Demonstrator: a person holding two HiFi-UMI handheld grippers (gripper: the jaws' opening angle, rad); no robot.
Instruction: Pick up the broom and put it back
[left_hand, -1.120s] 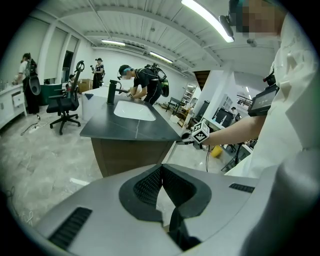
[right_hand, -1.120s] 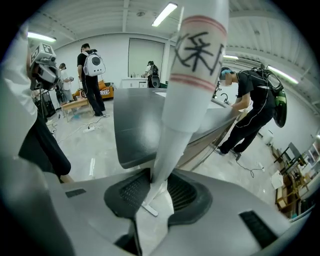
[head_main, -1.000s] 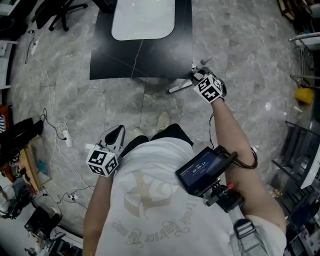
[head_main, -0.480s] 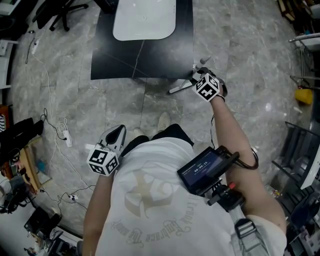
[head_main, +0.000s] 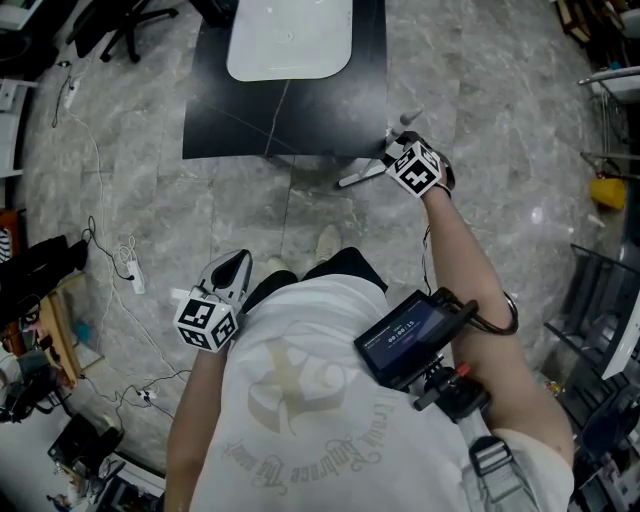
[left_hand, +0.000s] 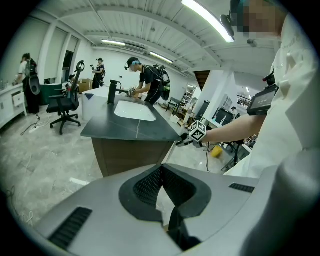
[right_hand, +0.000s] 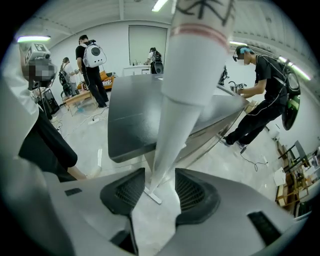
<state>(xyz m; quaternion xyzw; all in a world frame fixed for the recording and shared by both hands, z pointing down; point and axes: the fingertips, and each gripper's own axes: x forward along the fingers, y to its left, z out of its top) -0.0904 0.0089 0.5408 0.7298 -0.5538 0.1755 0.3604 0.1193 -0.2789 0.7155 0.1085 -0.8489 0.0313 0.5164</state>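
The broom's white handle (right_hand: 180, 115) stands upright against the corner of the dark counter (head_main: 300, 120), its foot on the floor. From above, the broom (head_main: 360, 174) shows as a short white bar at that corner. My right gripper (right_hand: 159, 186) has its jaws opening around the handle, with gaps beside the stick, so the pads no longer press it. In the head view the right gripper (head_main: 398, 152) sits at the counter's near right corner. My left gripper (left_hand: 161, 169) hangs low by my left hip (head_main: 232, 268), tips together, holding nothing.
A white sink (head_main: 290, 35) is set into the counter. Cables and a power strip (head_main: 132, 272) lie on the floor at left, an office chair (head_main: 125, 25) at top left. Metal racks and a yellow object (head_main: 606, 190) stand at right. People work beyond the counter (left_hand: 147, 82).
The right gripper has crept slightly up and to the right at the counter corner. The broom and the left gripper have kept still.
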